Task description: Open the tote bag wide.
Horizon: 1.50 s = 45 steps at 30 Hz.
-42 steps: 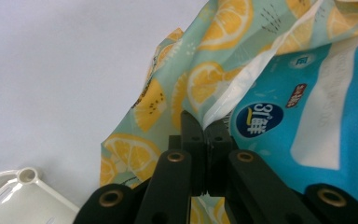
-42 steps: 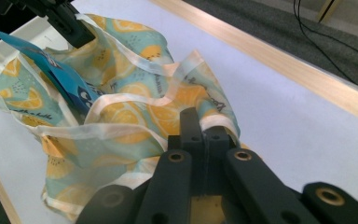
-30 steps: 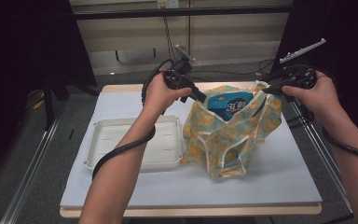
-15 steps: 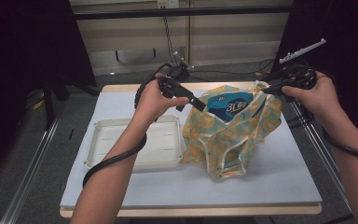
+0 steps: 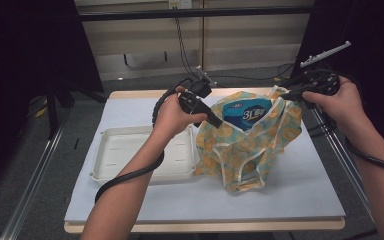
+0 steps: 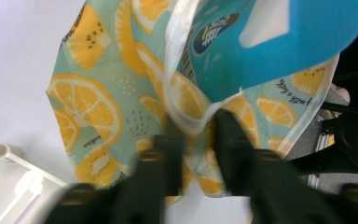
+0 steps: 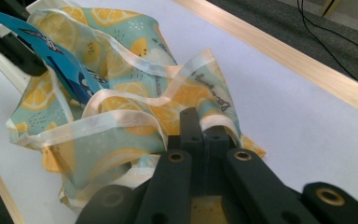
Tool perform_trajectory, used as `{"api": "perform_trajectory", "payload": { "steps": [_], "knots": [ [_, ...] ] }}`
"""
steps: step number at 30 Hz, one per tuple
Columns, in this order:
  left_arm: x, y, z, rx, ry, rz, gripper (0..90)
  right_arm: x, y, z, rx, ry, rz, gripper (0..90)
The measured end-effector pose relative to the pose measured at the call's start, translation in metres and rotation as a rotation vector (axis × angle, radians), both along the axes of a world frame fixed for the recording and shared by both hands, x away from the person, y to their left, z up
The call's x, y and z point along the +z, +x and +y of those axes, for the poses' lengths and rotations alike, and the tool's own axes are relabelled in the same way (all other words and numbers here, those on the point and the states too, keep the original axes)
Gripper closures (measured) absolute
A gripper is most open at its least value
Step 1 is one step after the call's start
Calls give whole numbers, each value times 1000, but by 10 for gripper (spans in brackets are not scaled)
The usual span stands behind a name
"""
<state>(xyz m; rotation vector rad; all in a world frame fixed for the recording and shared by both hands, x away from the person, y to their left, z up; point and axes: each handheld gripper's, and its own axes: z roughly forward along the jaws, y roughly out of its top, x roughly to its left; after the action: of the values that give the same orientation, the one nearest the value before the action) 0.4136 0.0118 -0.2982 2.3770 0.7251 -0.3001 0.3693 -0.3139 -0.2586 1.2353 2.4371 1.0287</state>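
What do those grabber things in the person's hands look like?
Both are black. The left gripper and the right gripper each have two black jaws with round bolt holes. A thick black cable trails from each, and a grey plate tops the right one. The forearms are sleeveless.

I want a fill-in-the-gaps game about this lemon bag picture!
1. The bag is printed with slices of ____.
2. The packet poking out of the bag is coloured ____.
3. The white tray lies on the person's ____ side of the bag.
4. The right hand-held gripper is shut on the bag's ____.

Missing words: lemon; blue; left; rim
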Motion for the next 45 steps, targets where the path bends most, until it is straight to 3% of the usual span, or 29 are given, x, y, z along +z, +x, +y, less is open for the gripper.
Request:
{"api": "perform_trajectory", "payload": {
  "steps": [4, 10, 14, 19, 21, 22, 24, 26, 27, 32, 34, 35, 40, 44, 45],
  "knots": [
    [8, -1, 2, 2, 8, 15, 900, 0, 0, -1, -1, 1, -5, 900],
    [36, 0, 17, 39, -77, -4, 900, 2, 0, -3, -6, 3, -6, 900],
    [59, 6, 27, 24, -147, -37, 900, 4, 0, -4, -13, 8, -10, 900],
    [72, 15, 29, 81, -233, -61, 900, 6, 0, -4, -12, 13, -19, 900],
    [71, 21, 29, 118, -265, -57, 900, 8, 0, -4, -13, 17, -18, 900],
    [67, 27, 29, 159, -263, -68, 900, 10, 1, -4, -12, 19, -27, 900],
    [63, 31, 29, 178, -256, -83, 900, 11, 1, -5, -12, 21, -32, 900],
    [50, 39, 27, 229, -242, -61, 900, 12, 2, -7, -22, 31, -37, 900],
    [50, 39, 27, 229, -242, -61, 900, 12, 3, -8, -23, 29, -32, 900],
    [18, 50, 21, 240, -139, -30, 900, 4, 4, -12, -34, 19, -10, 900],
    [13, 51, 20, 242, -124, -19, 900, 3, 5, -12, -37, 17, -4, 900],
    [8, 51, 18, 233, -122, 0, 900, 0, 5, -13, -37, 15, -2, 900],
    [8, 48, 22, 216, -130, 10, 900, -1, 3, -15, -34, 26, 3, 900],
    [8, 43, 22, 237, -149, 21, 899, 0, 3, -16, -35, 24, 2, 899],
    [8, 44, 25, 213, -134, 12, 895, 0, 2, -16, -33, 19, 3, 899]
  ]
}}
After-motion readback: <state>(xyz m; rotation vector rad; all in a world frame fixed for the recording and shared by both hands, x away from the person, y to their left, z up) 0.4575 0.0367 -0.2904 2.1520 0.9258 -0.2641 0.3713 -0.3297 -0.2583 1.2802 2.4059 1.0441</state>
